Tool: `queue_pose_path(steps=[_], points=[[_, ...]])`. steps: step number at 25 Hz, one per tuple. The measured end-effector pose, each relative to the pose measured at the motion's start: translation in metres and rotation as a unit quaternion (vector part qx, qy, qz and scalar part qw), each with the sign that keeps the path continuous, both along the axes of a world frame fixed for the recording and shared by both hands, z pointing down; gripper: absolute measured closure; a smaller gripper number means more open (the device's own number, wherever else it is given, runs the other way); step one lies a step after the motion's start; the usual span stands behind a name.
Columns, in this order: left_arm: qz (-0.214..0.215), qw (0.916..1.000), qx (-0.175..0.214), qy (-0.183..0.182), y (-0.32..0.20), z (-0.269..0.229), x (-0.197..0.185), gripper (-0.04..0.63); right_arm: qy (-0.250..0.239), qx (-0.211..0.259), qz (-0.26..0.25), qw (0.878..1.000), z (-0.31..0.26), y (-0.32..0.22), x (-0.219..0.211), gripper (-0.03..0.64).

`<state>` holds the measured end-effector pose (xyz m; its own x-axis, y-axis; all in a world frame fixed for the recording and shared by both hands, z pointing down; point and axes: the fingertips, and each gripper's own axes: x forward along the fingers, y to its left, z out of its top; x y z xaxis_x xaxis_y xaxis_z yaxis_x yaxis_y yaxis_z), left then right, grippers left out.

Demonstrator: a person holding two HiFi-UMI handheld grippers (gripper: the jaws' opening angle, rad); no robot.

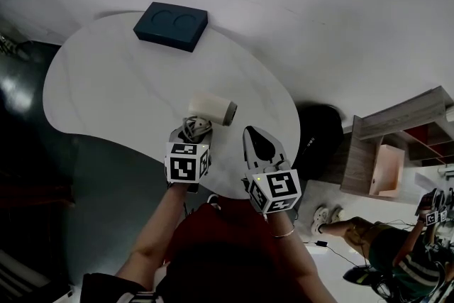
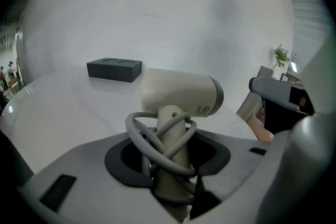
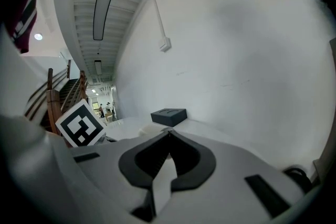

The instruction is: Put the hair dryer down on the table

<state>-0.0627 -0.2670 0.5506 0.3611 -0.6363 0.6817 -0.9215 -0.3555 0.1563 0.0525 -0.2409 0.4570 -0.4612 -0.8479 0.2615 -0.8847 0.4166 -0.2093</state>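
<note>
Cream plastic is sitting between the jaws of my left gripper (image 2: pixel 169 165): I am clamping the handle of the hair dryer (image 2: pixel 181 94), and the grey cord (image 2: pixel 152 139) looped round the handle is caught in the grip too. The barrel is pointing sideways over the white table (image 1: pixel 106 89), near the edge closest to me; I cannot tell whether it is touching the top. My right gripper (image 3: pixel 168 132) is hanging alongside, jaws together on nothing. A dark box (image 1: pixel 171 25) is lying well apart at the far side. I judge this is the set-down step: next I am going to need the dryer resting on bare tabletop before parting the jaws.
</note>
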Motion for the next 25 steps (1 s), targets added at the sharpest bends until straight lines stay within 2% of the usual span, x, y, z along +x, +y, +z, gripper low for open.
queue_pose_path(steps=[25], points=[[-0.008, 0.9989, -0.041, -0.023, -0.005, 0.029, 0.002, 0.393, -0.001, -0.009, -0.006, 1.000, 0.008, -0.010, 0.008, 0.601]])
